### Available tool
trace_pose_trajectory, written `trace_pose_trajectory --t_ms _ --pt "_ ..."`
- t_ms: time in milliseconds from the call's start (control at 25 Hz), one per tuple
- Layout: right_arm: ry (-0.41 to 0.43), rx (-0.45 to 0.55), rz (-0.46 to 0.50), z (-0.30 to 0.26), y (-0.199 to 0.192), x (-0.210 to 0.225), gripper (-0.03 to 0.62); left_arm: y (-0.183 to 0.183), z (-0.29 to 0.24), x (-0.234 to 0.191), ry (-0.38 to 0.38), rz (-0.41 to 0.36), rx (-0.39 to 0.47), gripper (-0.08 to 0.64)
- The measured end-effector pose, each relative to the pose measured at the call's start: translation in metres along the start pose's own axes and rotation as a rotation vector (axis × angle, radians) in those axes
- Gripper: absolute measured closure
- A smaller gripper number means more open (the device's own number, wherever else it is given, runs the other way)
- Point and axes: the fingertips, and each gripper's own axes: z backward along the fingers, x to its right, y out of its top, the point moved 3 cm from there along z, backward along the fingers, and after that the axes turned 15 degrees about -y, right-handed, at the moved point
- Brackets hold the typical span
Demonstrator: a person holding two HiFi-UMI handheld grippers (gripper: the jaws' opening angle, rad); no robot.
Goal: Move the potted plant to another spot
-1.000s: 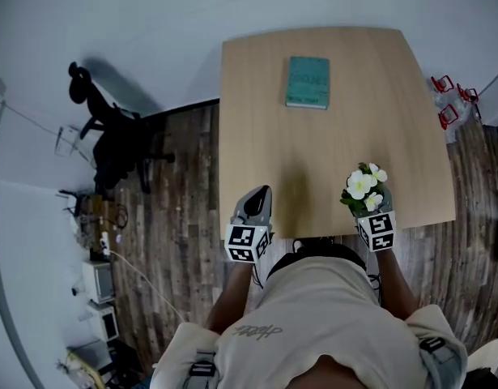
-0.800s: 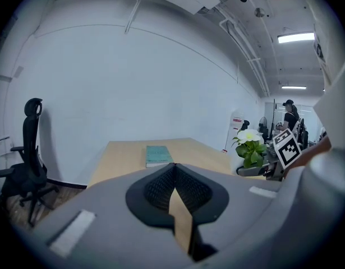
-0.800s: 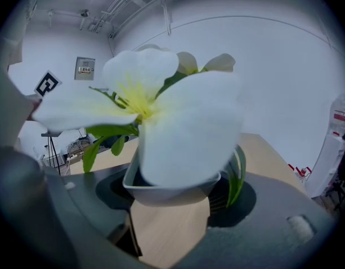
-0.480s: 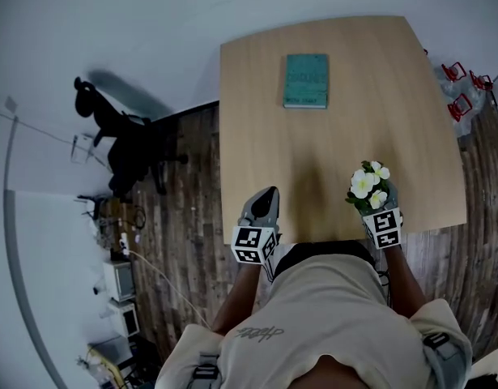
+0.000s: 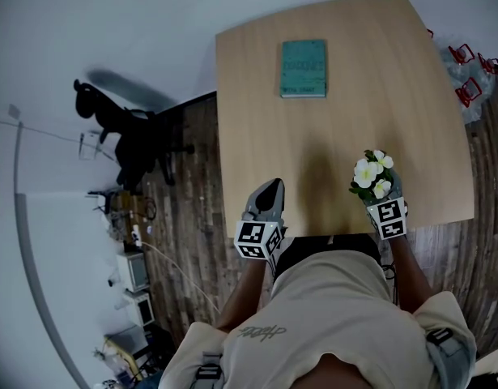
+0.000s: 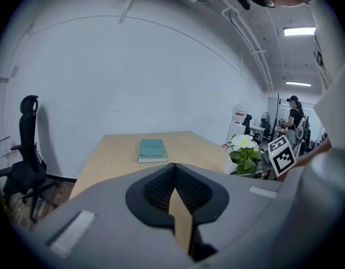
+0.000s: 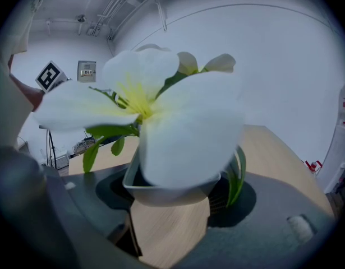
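Observation:
The potted plant (image 5: 372,177), white flowers and green leaves in a small white pot (image 7: 172,186), sits between the jaws of my right gripper (image 5: 377,193) over the table's near right part. The jaws stand wide, one on each side of the pot, and my right gripper (image 7: 175,190) is shut on it. Flowers (image 7: 161,111) fill most of the right gripper view. My left gripper (image 5: 272,189) is shut and holds nothing, at the table's near left edge. In the left gripper view, its pads (image 6: 161,185) meet at the tip, and the plant (image 6: 245,156) shows to the right.
A teal book (image 5: 303,68) lies at the far middle of the wooden table (image 5: 346,112). A black office chair (image 5: 127,136) stands on the floor to the left, and boxes and cables (image 5: 135,274) lie nearer. Red objects (image 5: 467,63) sit right of the table. A person (image 6: 295,116) stands far off.
Both grippers have shifted a little along the table's near edge, the left one further over the tabletop. The plant has stayed in the right gripper and sunk slightly.

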Motion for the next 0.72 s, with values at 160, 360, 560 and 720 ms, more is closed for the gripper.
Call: trace_pose_trajectory --t_ms 160,360,560,720 --pt "0.017 0.008 0.012 -0.012 0.004 -0.003 0.25 0.005 -0.002 -0.008 0.017 -0.001 0.008 0.541" --pt "0.041 0.0 0.037 -0.017 0.006 -0.016 0.25 -0.001 0.006 -0.018 0.029 0.004 0.021 0.541" --pt "0.032 -0.007 0.05 -0.024 0.02 -0.034 0.25 0.004 0.02 -0.04 0.027 -0.007 0.052 0.541" --pt "0.021 0.005 0.029 -0.025 0.04 -0.059 0.25 0.002 0.036 -0.063 0.017 -0.02 0.062 0.541"
